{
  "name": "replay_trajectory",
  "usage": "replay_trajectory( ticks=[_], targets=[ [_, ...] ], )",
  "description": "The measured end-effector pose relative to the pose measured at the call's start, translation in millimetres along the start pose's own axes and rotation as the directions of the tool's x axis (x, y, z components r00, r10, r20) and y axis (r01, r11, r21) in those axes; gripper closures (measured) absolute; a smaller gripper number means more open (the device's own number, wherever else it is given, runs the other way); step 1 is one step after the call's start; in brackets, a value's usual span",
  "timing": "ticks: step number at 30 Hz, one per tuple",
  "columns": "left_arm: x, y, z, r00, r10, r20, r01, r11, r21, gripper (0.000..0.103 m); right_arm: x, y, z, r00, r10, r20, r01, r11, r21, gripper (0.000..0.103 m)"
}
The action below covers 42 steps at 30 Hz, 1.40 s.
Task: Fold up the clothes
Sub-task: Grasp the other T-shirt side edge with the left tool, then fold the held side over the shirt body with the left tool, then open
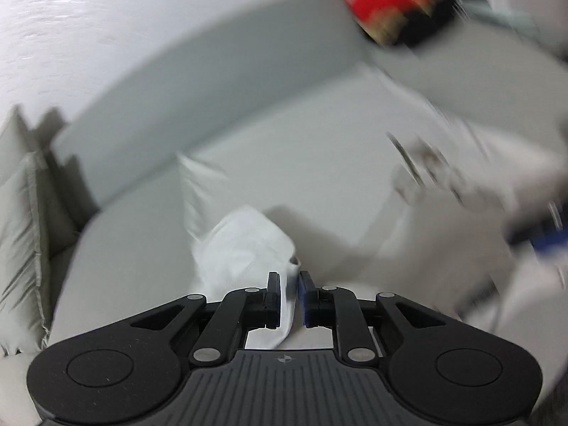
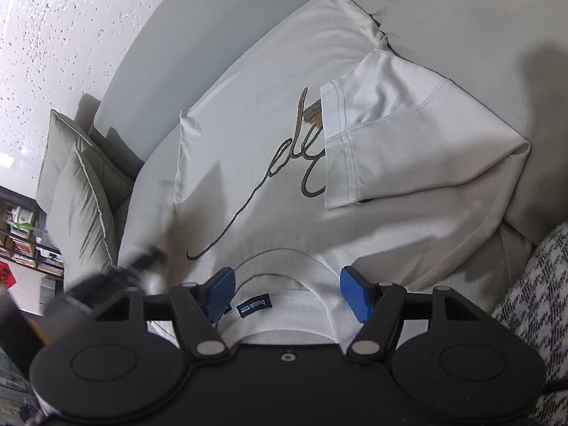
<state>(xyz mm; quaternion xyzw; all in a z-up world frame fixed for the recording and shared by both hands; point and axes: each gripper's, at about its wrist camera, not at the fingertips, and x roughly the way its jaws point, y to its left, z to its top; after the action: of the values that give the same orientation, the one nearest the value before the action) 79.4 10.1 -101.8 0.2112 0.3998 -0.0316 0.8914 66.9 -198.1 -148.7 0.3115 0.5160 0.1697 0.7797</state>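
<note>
Shirt position: we are working on a white T-shirt (image 2: 269, 149) lying spread on the grey sofa seat (image 2: 461, 25), script print facing up, collar (image 2: 284, 266) nearest us and hem pointing away toward the backrest.
Long axis: it is running straight ahead from the right claw (image 2: 285, 291), collar to hem.
Fold state: the sleeve on our right (image 2: 408, 135) is already lying folded in over the print; the other side is still to be brought in, we judge.
Left claw: the left claw (image 1: 289, 296) is pinching a bunch of the white fabric (image 1: 245, 248), jaws nearly together on it, and the blur suggests it is moving.
Right claw: it is hovering spread wide, one pad on each side of the collar, gripping nothing.
Nearer hand: the left is the one holding cloth, so we are expecting it to carry the fold across.
Containers: none are showing; cushions (image 2: 81, 191) are sitting at the sofa's left end.
</note>
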Motion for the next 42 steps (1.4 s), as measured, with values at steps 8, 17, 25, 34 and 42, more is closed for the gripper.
replay_trajectory(
  ticks=[8, 17, 25, 34, 42],
  targets=[
    [-39.8, 81.4, -41.9, 0.999, -0.035, -0.016, 0.026, 0.913, -0.408, 0.060, -8.9, -13.8, 3.7, 1.000, 0.029, 0.009, -0.029, 0.999, 0.037, 0.036],
    [-10.2, 153.1, -49.7, 1.000, -0.012, -0.029, -0.012, 0.710, -0.704, 0.091, -26.1, -9.2, 7.0, 0.995, 0.020, 0.101, -0.016, 0.999, -0.036, 0.064],
    [64.9, 131.9, 10.0, 0.997, -0.038, -0.072, -0.009, 0.824, -0.566, 0.094, -17.9, -15.2, 52.2, 0.967, -0.143, 0.209, 0.154, 0.987, -0.037, 0.065],
    [85.9, 117.9, -6.5, 0.971, -0.036, -0.236, -0.081, 0.880, -0.468, 0.081, 32.0, -31.7, 91.6, 0.932, -0.325, 0.160, 0.343, 0.934, -0.098, 0.057],
    [18.1, 108.1, -45.0, 0.944, -0.004, -0.330, -0.131, 0.913, -0.387, 0.076, -8.9, -32.6, 45.7, 0.935, -0.324, 0.142, 0.346, 0.919, -0.187, 0.049]
  ],
)
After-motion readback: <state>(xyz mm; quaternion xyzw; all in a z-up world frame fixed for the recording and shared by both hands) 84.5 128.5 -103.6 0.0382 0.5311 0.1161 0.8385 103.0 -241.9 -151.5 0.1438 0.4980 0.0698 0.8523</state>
